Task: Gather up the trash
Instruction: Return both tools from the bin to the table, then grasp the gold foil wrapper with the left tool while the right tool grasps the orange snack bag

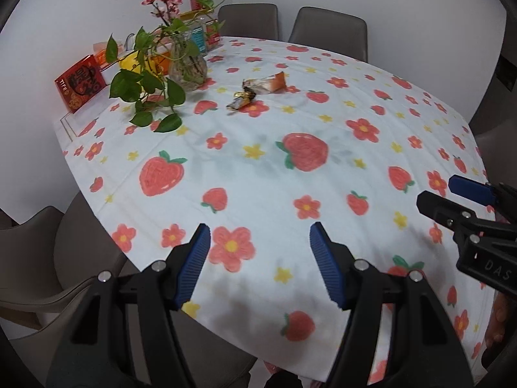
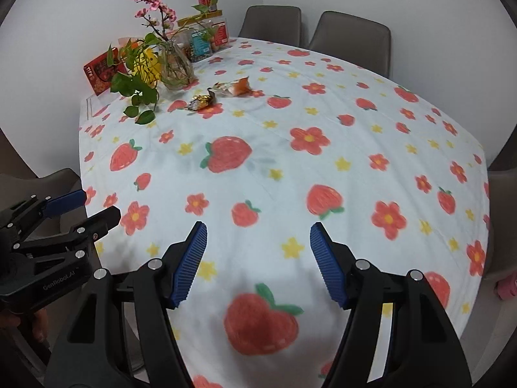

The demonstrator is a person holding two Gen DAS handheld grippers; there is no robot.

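Two crumpled wrappers [image 1: 258, 90] lie on the tabletop [image 1: 323, 168] just beside the glass vase [image 1: 187, 64]. Well apart from the vase, left tongs [image 1: 258, 260] and right tongs [image 2: 258, 260] hang spread and empty.

Not much readable here. The left gripper [image 2: 97, 207] has "GenRobot.AI" printed in pale letters on its black body, seen from the right wrist view. In the left wrist view, the right gripper [image 1: 449, 194] shows "DAS" on its black housing, with the rest cut off. The red box [image 1: 80, 82] carries big dark Chinese characters, too blurry to make out.
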